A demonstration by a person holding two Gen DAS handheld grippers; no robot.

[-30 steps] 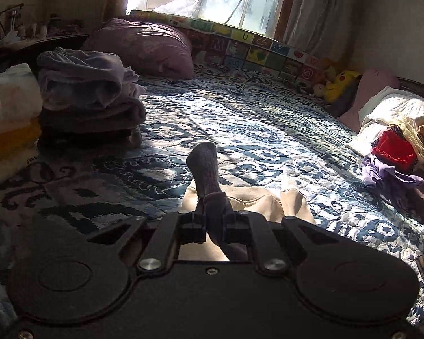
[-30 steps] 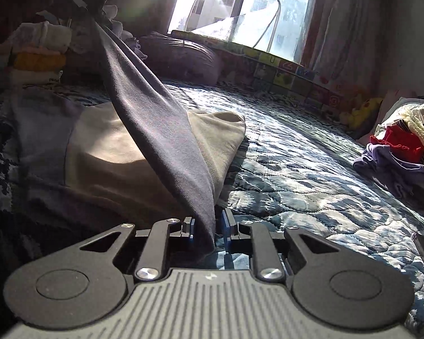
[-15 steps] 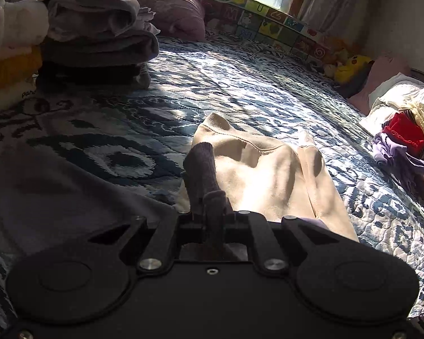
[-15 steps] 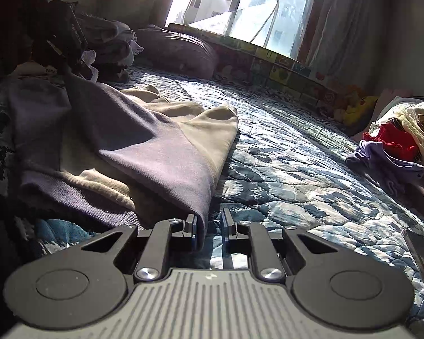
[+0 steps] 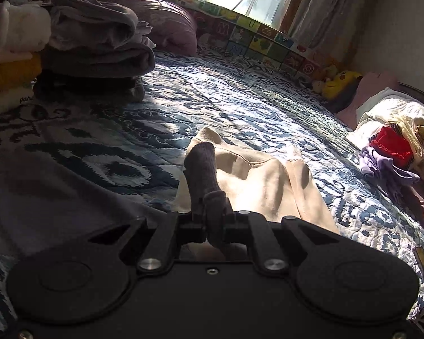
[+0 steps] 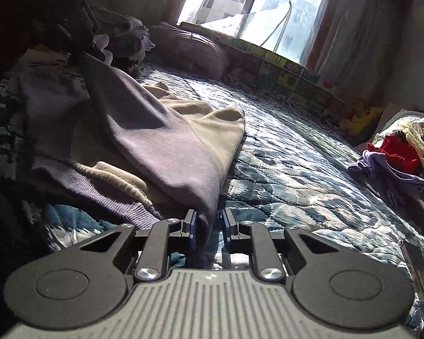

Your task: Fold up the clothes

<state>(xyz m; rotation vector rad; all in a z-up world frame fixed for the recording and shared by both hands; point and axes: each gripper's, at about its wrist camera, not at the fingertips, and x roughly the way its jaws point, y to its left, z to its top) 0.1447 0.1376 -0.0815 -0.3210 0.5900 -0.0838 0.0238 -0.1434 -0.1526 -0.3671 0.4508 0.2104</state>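
Observation:
A beige sweatshirt (image 5: 265, 186) with purple sleeves lies on the blue patterned quilt (image 5: 240, 107). My left gripper (image 5: 213, 214) is shut on the purple ribbed cuff (image 5: 202, 161), which sticks up between its fingers just above the beige body. In the right wrist view the purple sleeve (image 6: 161, 147) lies slack across the beige body (image 6: 220, 130) and runs up to the left gripper (image 6: 79, 28) at top left. My right gripper (image 6: 209, 220) sits low over the quilt, jaws apart. The sleeve's folded edge hangs loose between them, against the left finger (image 6: 190, 223).
Stacks of folded clothes (image 5: 93, 42) stand at the far left, with a purple pillow (image 5: 166, 22) behind them. A heap of unfolded clothes (image 5: 393, 147) lies at the right edge of the bed. A yellow plush toy (image 5: 339, 82) sits under the window.
The left gripper has come down with the cuff, so the raised sleeve now lies slack across the sweatshirt. The right jaws, shut on the sleeve a second ago, have parted.

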